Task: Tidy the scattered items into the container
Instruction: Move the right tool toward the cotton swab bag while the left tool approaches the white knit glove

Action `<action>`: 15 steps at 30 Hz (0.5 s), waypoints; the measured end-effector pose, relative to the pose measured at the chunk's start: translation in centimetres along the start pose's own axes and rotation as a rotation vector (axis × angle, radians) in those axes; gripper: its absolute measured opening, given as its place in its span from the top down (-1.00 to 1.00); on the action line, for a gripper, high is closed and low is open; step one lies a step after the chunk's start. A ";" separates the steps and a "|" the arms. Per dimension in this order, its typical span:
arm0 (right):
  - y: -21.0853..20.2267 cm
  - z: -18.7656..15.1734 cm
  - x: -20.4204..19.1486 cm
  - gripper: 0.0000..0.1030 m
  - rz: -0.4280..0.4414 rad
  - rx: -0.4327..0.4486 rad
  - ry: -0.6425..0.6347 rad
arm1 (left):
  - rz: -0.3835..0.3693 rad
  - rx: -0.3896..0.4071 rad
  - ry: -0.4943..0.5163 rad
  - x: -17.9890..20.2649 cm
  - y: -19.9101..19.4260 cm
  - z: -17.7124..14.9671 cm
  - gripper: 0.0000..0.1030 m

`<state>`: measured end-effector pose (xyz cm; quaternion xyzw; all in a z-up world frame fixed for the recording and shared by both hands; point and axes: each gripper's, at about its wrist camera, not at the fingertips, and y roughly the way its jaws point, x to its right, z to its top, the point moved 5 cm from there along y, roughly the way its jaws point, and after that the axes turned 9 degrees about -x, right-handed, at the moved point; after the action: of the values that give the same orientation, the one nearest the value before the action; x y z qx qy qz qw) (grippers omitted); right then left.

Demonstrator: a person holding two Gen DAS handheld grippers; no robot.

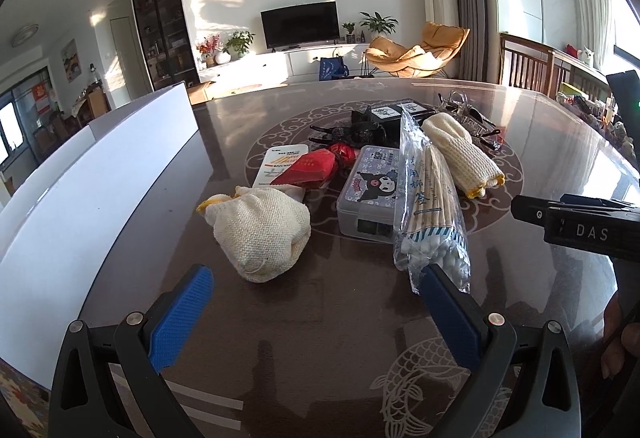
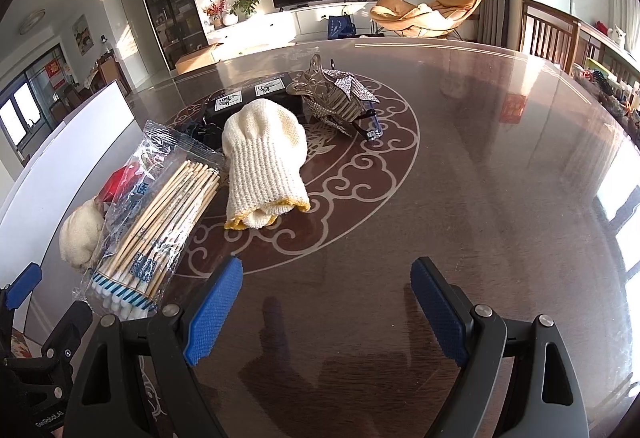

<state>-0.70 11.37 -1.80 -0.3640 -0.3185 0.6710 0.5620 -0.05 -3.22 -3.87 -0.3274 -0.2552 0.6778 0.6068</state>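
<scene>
Since nothing is held and every item lies on the table point(image 1: 320, 318), the step is judged to be the very start: approach & first pick. Both grippers are spread wide w/ nothing between the pads. The left gripper point(image 1: 316, 302) is held low over the table, w/ the balled glove point(image 1: 260, 234) just ahead and slightly left of centre; the swab pack point(image 1: 430, 213) is seen right at the tip of its right finger, poss. touching, which can't be confirmed. The white box point(image 1: 100, 165), taken as the container, stands along the left side, near that glove but apart from it. The right gripper point(image 2: 326, 302) is pointed at bare table; the rolled glove point(image 2: 262, 173) lies ahead-left of it, the swab pack point(image 2: 160, 217) further left, beside its left finger. Further back, a tin point(image 1: 370, 189), a red packet point(image 1: 310, 169), a white card pack point(image 1: 276, 161), a black box point(image 2: 252, 97) and hair clips point(image 2: 340, 97) are clustered at mid-table. For the next move, a short advance of the left gripper onto the balled glove is judged easiest, followed by a squeeze, a lift & a carry left over the box wall. The soft knit should be grasped readily; the slick swab bag may slide if nudged.
</scene>
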 end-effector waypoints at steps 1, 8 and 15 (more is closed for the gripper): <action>0.1 0.0 -0.1 -0.69 0.003 -0.004 -0.004 | -0.001 -0.005 0.004 -0.1 0.0 -0.2 -1.00; 0.6 0.0 -0.2 -0.69 0.011 -0.015 -0.016 | -0.006 -0.019 -0.022 -1.2 -0.4 -0.6 -1.00; 0.8 -0.1 -0.4 -0.69 -0.002 -0.029 -0.029 | -0.026 -0.008 -0.058 -1.9 -1.3 -0.4 -1.00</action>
<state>-1.00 10.84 -2.48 -0.3619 -0.3365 0.6709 0.5528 1.21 -4.98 -2.94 -0.3067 -0.2800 0.6779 0.6066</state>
